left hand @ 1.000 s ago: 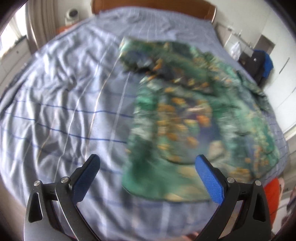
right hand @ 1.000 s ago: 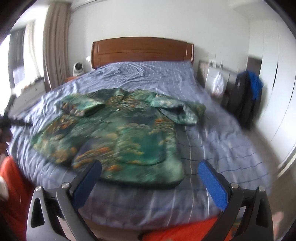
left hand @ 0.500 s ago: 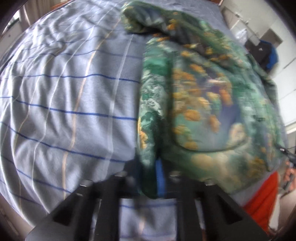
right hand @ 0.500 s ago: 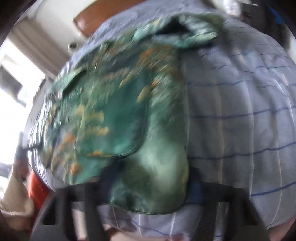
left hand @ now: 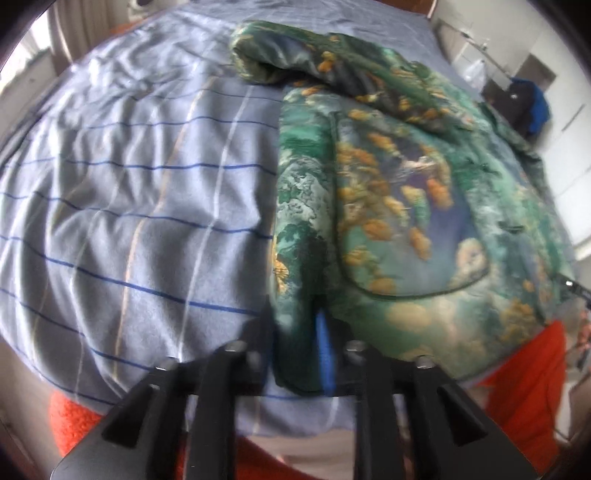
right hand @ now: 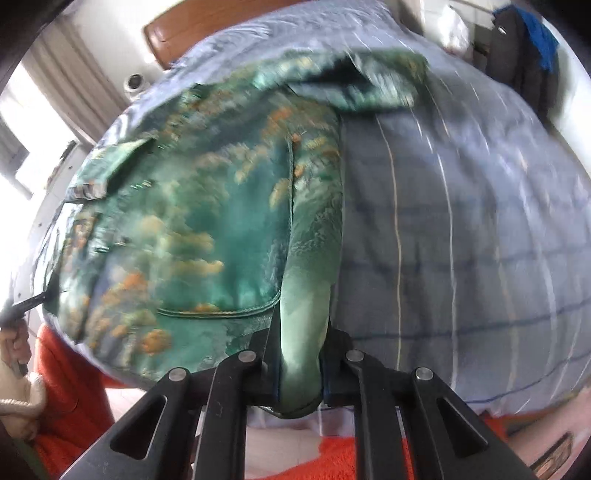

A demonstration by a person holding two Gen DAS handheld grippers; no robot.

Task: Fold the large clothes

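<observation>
— Two grippers, both on the hem. My left gripper is pinching the jacket at its near left corner, a bunched fold of cloth sitting between the pads, though the jaws are easing apart a little just now. My right gripper is closing on the near right corner, and a thick roll of green cloth is squeezed between its pads.

— Where is the jacket lying?

— It is lying spread flat on the bed, front up, hem at the near edge toward me, collar toward the headboard. From the left view, a sleeve is lying folded across the chest; from the right view the other sleeve is doing the same, though that part is blurring.

— So how far along are you?

— I am judging it as early to middle. Both sleeves are looking tucked in, so the narrowing seems done. What is remaining is the main fold: bringing the hem up toward the collar, then smoothing and perhaps halving again. Nothing of the body is folded over yet.

— Any worry?

— I am watching the left grip; with those jaws loosening, that corner may be slipping out once I start lifting.
</observation>
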